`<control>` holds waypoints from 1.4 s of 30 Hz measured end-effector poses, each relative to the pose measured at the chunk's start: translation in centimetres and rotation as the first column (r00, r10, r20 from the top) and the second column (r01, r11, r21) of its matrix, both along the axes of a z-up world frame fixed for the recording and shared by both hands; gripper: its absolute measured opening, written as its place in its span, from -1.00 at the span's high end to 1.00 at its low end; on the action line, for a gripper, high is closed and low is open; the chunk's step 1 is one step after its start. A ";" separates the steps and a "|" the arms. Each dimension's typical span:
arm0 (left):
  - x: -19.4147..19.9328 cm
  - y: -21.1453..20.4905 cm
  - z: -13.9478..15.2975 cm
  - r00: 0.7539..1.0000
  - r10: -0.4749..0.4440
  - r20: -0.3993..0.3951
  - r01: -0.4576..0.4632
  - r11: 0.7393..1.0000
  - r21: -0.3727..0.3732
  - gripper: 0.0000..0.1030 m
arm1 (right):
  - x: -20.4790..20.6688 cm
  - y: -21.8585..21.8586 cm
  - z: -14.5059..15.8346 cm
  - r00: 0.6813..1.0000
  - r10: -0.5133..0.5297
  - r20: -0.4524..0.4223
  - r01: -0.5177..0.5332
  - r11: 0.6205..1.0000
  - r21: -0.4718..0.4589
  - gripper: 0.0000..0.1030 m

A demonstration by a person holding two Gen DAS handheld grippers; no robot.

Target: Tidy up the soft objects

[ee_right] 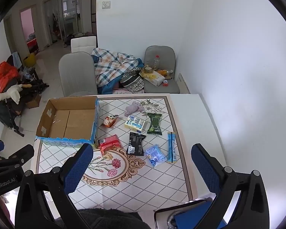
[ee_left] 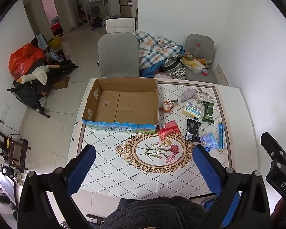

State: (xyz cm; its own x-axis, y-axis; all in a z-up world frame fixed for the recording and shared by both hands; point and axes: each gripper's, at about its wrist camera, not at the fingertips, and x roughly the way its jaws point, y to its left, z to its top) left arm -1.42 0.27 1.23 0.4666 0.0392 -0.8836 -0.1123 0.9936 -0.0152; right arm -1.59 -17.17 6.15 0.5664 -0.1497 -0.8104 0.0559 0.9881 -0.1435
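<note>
Packets (ee_left: 192, 129) lie beside the box (ee_left: 122, 103); both tongs (ee_left: 143, 152) (ee_right: 142, 152) hover agape.

"GenRobot.AI" on the left gripper (ee_right: 2, 152) body; "DAS" on the right gripper (ee_left: 276, 143) body; package print illegible.

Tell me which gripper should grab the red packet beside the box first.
Left, probably. The red packet lies just ahead of the open left gripper, next to the cardboard box. The right gripper, also open, faces the blue packets farther right.
</note>
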 end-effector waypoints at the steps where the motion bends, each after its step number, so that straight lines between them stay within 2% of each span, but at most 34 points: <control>1: 0.1 -0.1 0.0 1.000 0.000 -0.001 0.000 1.000 0.001 -1.00 | -0.1 0.0 0.0 1.000 0.001 0.001 -0.001 1.000 0.001 -1.00; 4: 0.0 -0.1 0.1 1.000 -0.003 0.003 0.003 1.000 0.003 -1.00 | -0.5 -1.1 0.8 1.000 0.002 0.012 -0.003 1.000 0.013 -1.00; 14: -0.7 -0.6 0.6 1.000 -0.015 0.019 0.015 1.000 0.005 -1.00 | -1.5 -1.9 0.6 0.999 -0.014 0.040 0.013 1.000 0.025 -1.00; 42: -0.9 -0.7 1.3 0.999 -0.013 0.035 0.012 1.000 0.006 -1.00 | -1.9 -1.3 0.6 0.999 0.003 0.045 -0.004 1.000 0.021 -1.00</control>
